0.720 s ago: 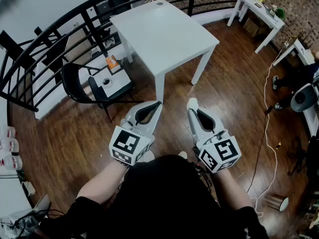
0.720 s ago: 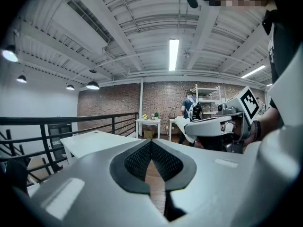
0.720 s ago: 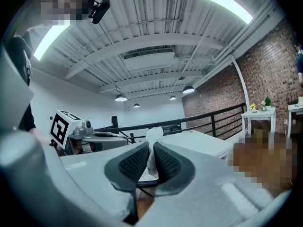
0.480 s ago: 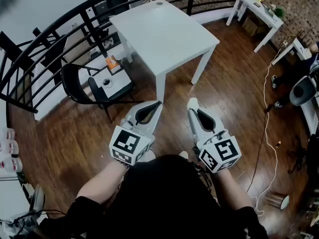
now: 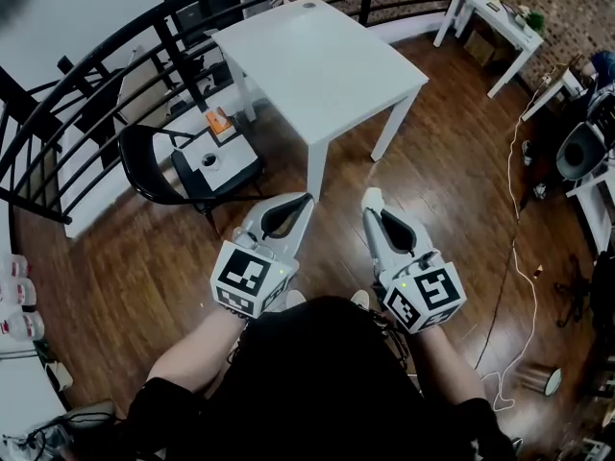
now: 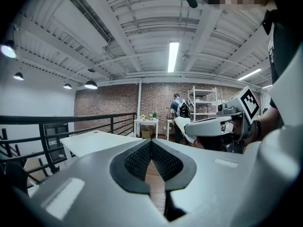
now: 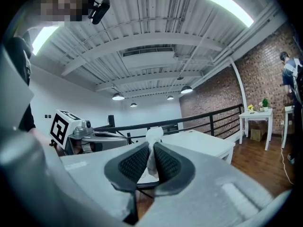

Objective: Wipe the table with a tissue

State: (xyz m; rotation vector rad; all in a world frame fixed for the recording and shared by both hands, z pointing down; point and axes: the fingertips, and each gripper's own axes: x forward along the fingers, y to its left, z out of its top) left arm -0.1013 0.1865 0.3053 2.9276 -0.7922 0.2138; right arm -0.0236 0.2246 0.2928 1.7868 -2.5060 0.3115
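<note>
white tissue (image 7: 153, 136) is pinched between the closed jaws of our right gripper (image 5: 371, 206), its crumpled end poking out past the tips, while our left gripper (image 6: 151, 144) beside it has its jaws drawn together on nothing. we hold both low in front of us over the wooden floor (image 5: 452, 200), short of the white table (image 5: 317, 60), which stands ahead with a black chair (image 5: 144, 157) to its left. compared with half a second ago, the grippers sit in the same spots and the table has barely shifted in our view.
</note>
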